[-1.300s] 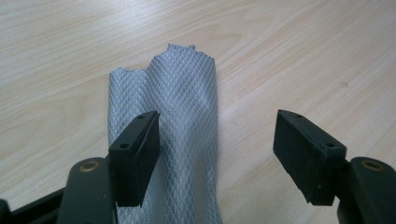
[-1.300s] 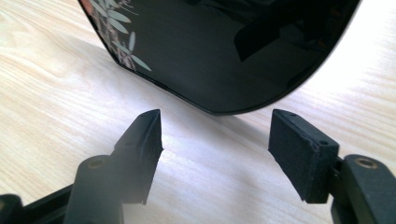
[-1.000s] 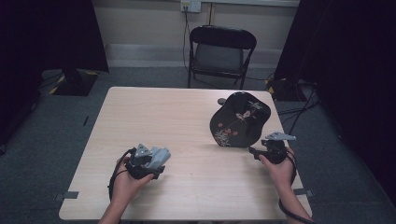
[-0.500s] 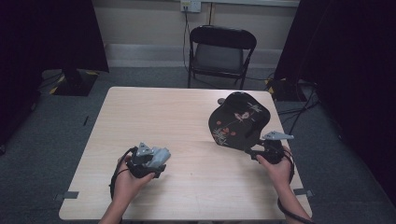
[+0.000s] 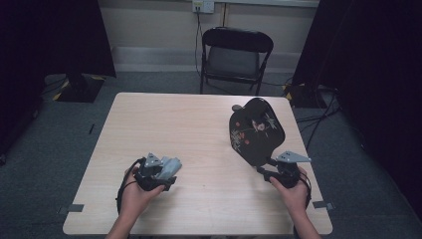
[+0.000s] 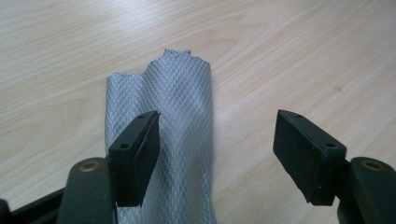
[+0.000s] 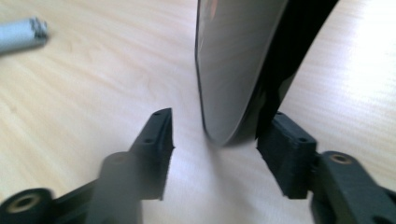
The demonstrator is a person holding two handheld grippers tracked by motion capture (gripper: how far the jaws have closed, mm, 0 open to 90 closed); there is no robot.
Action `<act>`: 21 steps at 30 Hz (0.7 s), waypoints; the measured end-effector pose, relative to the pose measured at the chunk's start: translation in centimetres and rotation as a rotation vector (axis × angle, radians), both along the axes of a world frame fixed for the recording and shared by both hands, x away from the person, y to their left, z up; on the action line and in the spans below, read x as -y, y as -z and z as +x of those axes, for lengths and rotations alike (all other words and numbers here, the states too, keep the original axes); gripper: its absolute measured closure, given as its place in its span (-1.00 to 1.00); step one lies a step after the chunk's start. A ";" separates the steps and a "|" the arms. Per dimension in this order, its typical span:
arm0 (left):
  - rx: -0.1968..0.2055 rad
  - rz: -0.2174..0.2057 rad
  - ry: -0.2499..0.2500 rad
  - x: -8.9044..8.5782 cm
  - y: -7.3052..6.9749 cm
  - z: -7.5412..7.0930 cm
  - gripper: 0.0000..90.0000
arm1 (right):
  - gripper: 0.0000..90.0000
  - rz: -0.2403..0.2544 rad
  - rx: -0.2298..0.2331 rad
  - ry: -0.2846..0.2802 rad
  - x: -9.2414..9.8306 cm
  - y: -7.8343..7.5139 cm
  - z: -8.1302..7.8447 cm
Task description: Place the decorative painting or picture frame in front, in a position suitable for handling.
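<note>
Since before, right gripper (image 5: 266, 167) jaws closed around black tray (image 5: 256, 130) edge.

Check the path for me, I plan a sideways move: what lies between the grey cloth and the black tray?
Nothing: in the high view only bare table separates the cloth from the tray.

black folding chair (image 5: 236, 57) behind the wooden table (image 5: 199, 124), wall socket (image 5: 203, 6) above it, grey carpet (image 5: 74, 124) around.
</note>
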State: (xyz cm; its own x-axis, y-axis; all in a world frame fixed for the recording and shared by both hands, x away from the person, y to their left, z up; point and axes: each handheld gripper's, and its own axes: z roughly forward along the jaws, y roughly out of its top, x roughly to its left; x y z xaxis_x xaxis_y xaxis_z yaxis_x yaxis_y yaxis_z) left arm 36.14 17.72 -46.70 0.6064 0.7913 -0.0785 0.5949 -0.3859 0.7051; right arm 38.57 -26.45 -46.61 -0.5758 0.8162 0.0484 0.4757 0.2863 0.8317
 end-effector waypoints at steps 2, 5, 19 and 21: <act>0.002 0.002 0.002 0.0 0.1 0.0 -0.29 | 0.16 0.017 0.012 0.013 -0.1 -0.3 0.4; -0.004 -0.008 -0.011 -0.1 0.1 0.1 -0.29 | 0.31 0.028 0.017 0.033 -0.4 -0.7 0.9; 0.001 0.005 -0.012 0.0 0.0 0.1 -0.29 | 0.74 0.107 -0.043 0.056 -0.9 -0.6 0.1; -0.004 -0.001 -0.016 0.0 0.1 0.1 -0.29 | 0.74 0.102 -0.049 0.057 -1.1 -0.7 -0.4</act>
